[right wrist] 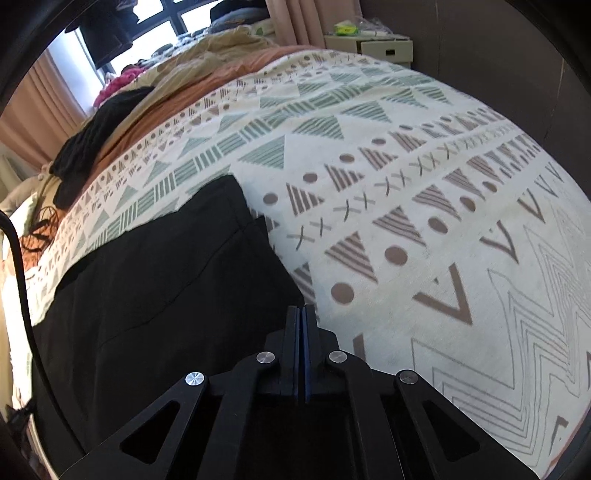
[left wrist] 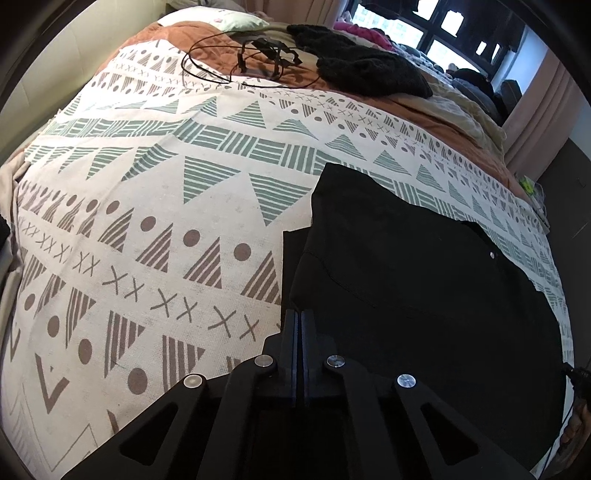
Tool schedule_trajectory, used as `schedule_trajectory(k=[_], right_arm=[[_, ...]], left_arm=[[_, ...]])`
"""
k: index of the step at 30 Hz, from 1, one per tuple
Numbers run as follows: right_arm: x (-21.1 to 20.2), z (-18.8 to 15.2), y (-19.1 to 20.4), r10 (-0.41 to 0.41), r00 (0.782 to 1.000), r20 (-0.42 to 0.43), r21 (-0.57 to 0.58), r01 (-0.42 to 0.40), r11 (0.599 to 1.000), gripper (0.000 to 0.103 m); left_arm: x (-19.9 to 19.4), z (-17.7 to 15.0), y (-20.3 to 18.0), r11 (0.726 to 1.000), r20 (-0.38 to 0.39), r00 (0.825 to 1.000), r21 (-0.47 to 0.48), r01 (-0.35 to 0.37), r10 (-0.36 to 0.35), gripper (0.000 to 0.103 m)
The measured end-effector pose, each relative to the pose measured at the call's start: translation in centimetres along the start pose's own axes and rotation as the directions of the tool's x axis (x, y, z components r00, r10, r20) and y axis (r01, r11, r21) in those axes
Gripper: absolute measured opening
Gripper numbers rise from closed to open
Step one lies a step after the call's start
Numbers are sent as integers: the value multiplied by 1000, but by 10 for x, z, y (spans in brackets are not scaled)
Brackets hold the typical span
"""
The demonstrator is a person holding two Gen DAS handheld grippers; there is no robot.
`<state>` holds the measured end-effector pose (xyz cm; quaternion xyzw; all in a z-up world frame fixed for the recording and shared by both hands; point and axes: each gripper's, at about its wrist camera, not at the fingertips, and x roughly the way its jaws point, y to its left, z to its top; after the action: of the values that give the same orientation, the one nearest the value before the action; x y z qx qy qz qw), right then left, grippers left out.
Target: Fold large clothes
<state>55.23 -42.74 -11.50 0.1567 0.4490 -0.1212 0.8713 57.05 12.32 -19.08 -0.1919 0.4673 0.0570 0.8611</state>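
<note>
A black garment (left wrist: 424,288) lies folded flat on the patterned bed cover (left wrist: 166,221), with a small silver button near its right side. In the left wrist view it fills the lower right. My left gripper (left wrist: 299,314) is shut, its tips at the garment's near left edge; I cannot tell if cloth is pinched. In the right wrist view the same garment (right wrist: 155,280) fills the lower left. My right gripper (right wrist: 303,310) is shut at the garment's near right corner, over the bed cover (right wrist: 406,192); any cloth between the pads is hidden.
At the far end of the bed lie a dark knitted garment (left wrist: 362,62), a black cable loop with a small black frame (left wrist: 258,59), a pillow (left wrist: 221,18) and piled bedding. A nightstand (right wrist: 373,44) stands beyond the bed by the curtains. A black cable (right wrist: 18,266) hangs at left.
</note>
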Motion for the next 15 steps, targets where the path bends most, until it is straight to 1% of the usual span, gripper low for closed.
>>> schedule_trajectory(k=[4,11,15], right_arm=[[4,7,-2,5,1000,20,18,-5,1000,1],[12,15,-1,4,1000,24,37,-5,999,1],[16,19,0,1,1000,-2,74,-1,997,1]], left_arm=[[9,7,2,1000,5,1000,-28,4,-4,0],[17,12,3,998,4,1000,-61,-7,7,0],[13,14,8,996,-22,1000,-91,16,-18,2]])
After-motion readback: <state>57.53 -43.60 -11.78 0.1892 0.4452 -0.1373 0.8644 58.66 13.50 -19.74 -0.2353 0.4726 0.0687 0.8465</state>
